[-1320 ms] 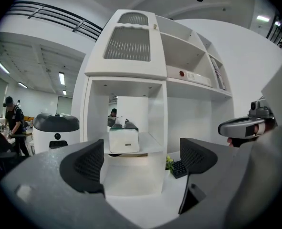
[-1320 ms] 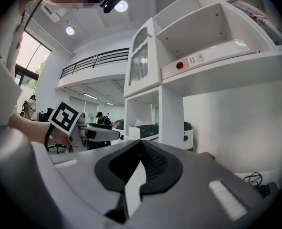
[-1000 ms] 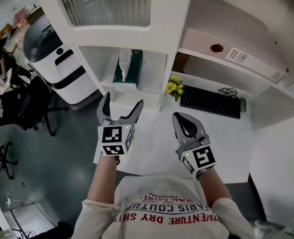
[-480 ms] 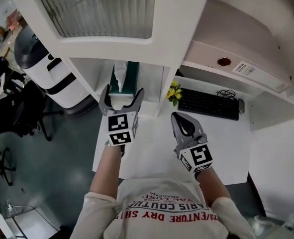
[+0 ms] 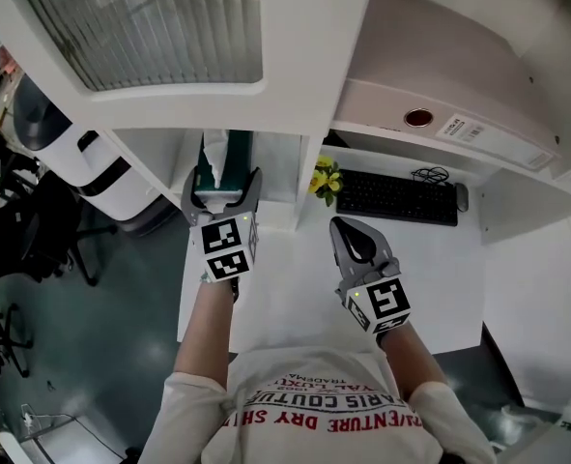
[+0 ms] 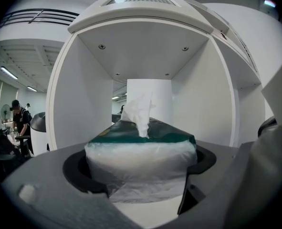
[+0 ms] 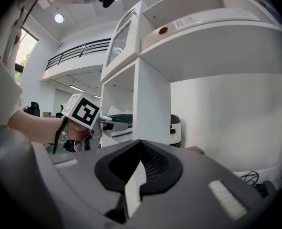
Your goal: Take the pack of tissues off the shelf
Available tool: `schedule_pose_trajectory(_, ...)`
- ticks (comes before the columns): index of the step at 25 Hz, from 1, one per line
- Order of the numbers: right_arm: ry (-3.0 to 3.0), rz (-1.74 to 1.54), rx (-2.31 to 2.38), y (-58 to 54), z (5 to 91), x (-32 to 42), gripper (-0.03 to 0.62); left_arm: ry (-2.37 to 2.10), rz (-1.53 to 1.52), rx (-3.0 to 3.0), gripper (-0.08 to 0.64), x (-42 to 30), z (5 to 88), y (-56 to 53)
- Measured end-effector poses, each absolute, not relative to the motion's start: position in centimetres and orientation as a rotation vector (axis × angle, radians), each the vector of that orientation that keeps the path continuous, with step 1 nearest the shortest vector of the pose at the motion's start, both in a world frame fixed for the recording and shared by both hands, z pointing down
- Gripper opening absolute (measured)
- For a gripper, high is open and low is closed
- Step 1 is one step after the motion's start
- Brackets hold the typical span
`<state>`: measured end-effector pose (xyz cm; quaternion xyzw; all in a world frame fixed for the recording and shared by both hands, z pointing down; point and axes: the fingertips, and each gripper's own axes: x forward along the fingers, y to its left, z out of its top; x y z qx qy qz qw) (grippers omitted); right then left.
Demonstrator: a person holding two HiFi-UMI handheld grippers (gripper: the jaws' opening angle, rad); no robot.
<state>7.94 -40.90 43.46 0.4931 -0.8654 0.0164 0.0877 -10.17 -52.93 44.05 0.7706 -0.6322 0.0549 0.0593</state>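
Note:
The pack of tissues (image 5: 217,155), clear plastic with a green top and a white tissue sticking up, stands in a white shelf compartment (image 5: 277,167). My left gripper (image 5: 220,180) is open, its two jaws reaching into the compartment on either side of the pack. In the left gripper view the pack (image 6: 141,159) fills the gap between the jaws of the left gripper (image 6: 141,168); I cannot tell if they touch it. My right gripper (image 5: 350,228) hangs shut and empty over the desk, right of the shelf. In the right gripper view the right gripper (image 7: 140,147) is shut, and the left gripper (image 7: 102,122) shows at the shelf.
A white desk (image 5: 295,278) lies below my arms. A black keyboard (image 5: 396,198) and yellow flowers (image 5: 324,177) sit under the upper shelf, which holds a white binder (image 5: 440,119). A white-and-black bin (image 5: 68,148) and chairs stand left. A person (image 6: 19,120) is far off.
My left gripper has moved forward into the shelf compartment, and its open jaws now straddle the tissue pack. The right gripper has hardly moved.

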Motion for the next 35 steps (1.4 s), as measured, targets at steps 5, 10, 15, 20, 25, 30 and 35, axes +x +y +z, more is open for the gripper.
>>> schedule_pose_trajectory(5,-2.565,0.060,1.483,-40.7,43.7,8.3,0.002,-1.902,0.181,2.374,0.457,-10.1,43.8,-52.8)
schedule_pose_trajectory(10,-2.568,0.045,1.475,-39.9,43.4,8.0,0.002,-1.876,0.201,2.388,0.439,-10.3,43.6,-52.1)
schedule_pose_trajectory(15,-2.576,0.034,1.476,-39.0,42.9,8.1,0.002,-1.877,0.166,2.417,0.436,-10.5,42.2,-50.4)
schedule_pose_trajectory(20,-2.594,0.028,1.463,-37.6,42.7,7.8,0.002,-1.863,0.151,2.481,0.437,-10.6,40.5,-47.4)
schedule_pose_trajectory(25,-2.612,0.027,1.445,-35.5,42.4,7.5,0.002,-1.840,0.160,2.534,0.437,-10.4,39.2,-43.4)
schedule_pose_trajectory(30,-2.625,0.032,1.426,-33.3,42.2,7.7,0.002,-1.815,0.128,2.560,0.437,-10.2,38.3,-39.1)
schedule_pose_trajectory(35,-2.641,0.035,1.409,-31.2,41.9,8.3,0.002,-1.754,0.105,2.589,0.437,-9.2,38.3,-34.9)
